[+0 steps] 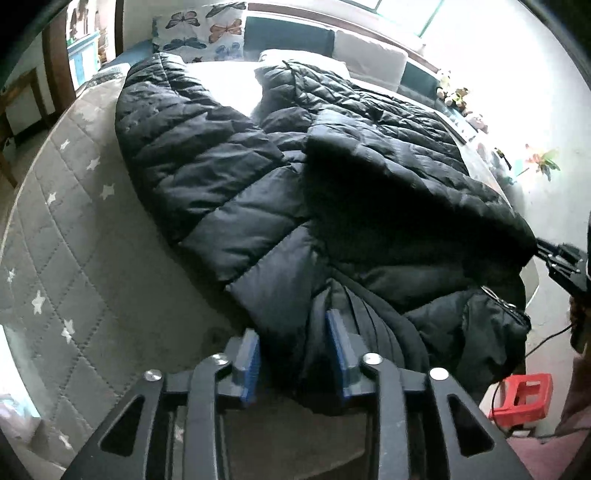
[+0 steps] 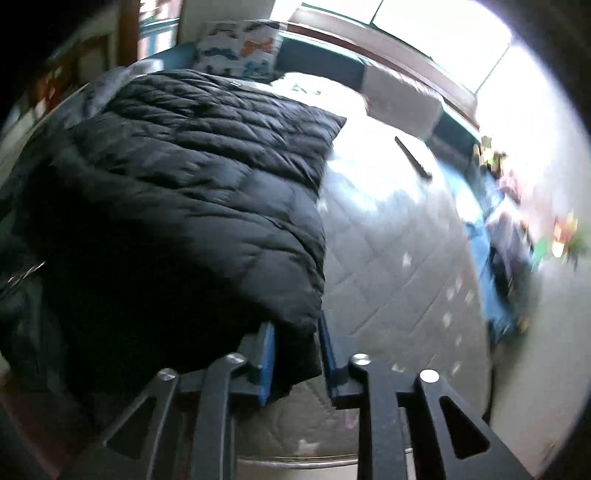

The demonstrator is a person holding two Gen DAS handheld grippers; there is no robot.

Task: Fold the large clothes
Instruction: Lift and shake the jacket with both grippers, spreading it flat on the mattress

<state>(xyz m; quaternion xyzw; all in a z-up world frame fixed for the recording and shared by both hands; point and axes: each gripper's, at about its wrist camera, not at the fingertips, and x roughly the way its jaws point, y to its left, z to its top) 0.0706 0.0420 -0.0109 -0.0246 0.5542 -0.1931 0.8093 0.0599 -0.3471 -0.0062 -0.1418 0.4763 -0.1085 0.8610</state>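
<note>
So the left wrist view gives you nearly the whole black puffer jacket (image 1: 280,192) spread over the grey star-print mattress (image 1: 74,258), with a sleeve running off toward the butterfly pillow (image 1: 207,33) at the head of the bed and a metal zipper pull (image 1: 498,299) on the bunched bit near the bed's foot. It also catches a red plastic stool (image 1: 524,397) on the floor past that foot edge, which the other camera never sees. The right wrist view only shows one quilted flap of the jacket lifted off the mattress, plus a dark stick-like thing (image 2: 413,158) lying on the bare mattress toward the pillow, too blurry to identify. The jacket is glossy, chunky-quilted and heavily rumpled, partly folded over itself. Left gripper (image 1: 293,358) has its blue pads squeezing a bundle of the hem at the foot edge; right gripper (image 2: 297,360) is pinching the corner of that raised flap. The far right side of the right view is motion-smeared, and the window glare washes out the middle of the mattress near the pillow.
</note>
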